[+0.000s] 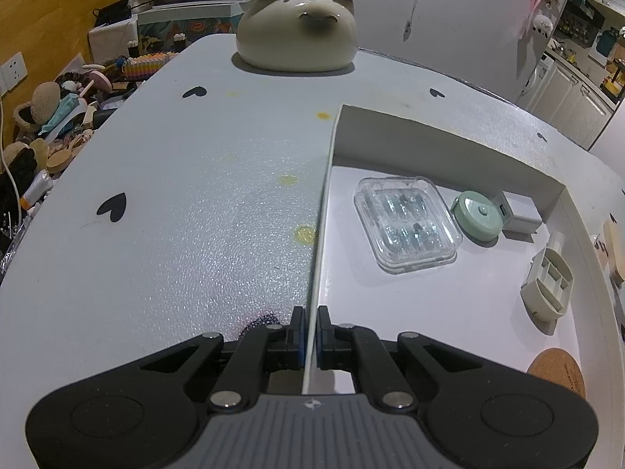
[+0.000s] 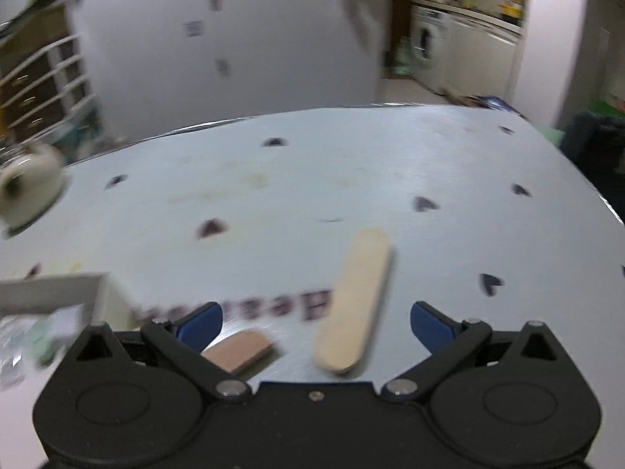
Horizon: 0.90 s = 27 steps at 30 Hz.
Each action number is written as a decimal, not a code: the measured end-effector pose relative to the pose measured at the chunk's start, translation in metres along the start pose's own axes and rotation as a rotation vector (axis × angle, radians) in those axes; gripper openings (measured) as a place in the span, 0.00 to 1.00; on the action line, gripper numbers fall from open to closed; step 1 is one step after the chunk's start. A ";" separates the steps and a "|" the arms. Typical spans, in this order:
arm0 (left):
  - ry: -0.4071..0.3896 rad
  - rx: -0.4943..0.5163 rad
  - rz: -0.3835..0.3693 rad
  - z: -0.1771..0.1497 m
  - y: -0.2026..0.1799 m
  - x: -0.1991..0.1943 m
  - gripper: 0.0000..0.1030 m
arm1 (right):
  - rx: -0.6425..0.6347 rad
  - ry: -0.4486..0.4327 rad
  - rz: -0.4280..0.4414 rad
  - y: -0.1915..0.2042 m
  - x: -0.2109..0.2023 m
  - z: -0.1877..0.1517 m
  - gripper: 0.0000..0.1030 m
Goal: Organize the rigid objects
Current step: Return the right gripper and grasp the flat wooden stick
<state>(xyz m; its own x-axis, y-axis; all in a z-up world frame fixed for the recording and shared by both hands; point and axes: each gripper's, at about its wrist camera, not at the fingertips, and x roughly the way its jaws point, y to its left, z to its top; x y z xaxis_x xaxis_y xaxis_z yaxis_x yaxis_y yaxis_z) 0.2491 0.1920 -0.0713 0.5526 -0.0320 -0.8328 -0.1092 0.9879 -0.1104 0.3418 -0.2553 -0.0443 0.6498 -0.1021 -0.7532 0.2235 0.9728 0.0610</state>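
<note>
My left gripper (image 1: 309, 326) is shut on the near left wall of a white cardboard box (image 1: 449, 133). The box holds a clear plastic case (image 1: 406, 224), a round green tape measure (image 1: 476, 215), a white charger (image 1: 517, 215), a beige divided holder (image 1: 547, 285) and a cork coaster (image 1: 558, 371). My right gripper (image 2: 316, 326) is open above the table; the view is blurred. A long beige oval piece (image 2: 353, 301) lies between its fingers. A brown block (image 2: 240, 353) lies by the left finger. The box corner (image 2: 54, 293) shows at the left.
A cat-shaped ceramic bowl (image 1: 297, 33) stands at the far edge of the grey table (image 1: 175, 195) with black hearts; it also shows blurred in the right wrist view (image 2: 29, 185). Cluttered items (image 1: 58, 117) lie beyond the left edge. Cabinets and a washing machine (image 2: 425, 43) stand behind.
</note>
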 end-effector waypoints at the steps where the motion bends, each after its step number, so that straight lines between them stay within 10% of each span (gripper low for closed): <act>1: 0.000 -0.002 -0.001 0.000 0.000 0.000 0.04 | 0.040 0.008 -0.016 -0.006 0.007 0.004 1.00; 8: 0.001 -0.004 0.000 0.000 0.000 0.000 0.04 | 0.259 0.105 -0.071 -0.033 0.050 0.019 0.81; 18: 0.011 -0.002 0.000 0.001 0.000 0.000 0.04 | 0.168 0.118 -0.176 -0.013 0.079 0.020 0.74; 27: 0.024 0.018 -0.001 0.004 -0.001 0.002 0.04 | 0.070 0.096 -0.130 -0.001 0.074 0.023 0.34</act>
<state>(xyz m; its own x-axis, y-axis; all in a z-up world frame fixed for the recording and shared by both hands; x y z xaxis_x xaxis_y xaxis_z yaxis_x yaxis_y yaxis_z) 0.2534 0.1916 -0.0706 0.5329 -0.0361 -0.8454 -0.0934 0.9905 -0.1012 0.4069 -0.2684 -0.0851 0.5403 -0.2029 -0.8167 0.3534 0.9355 0.0014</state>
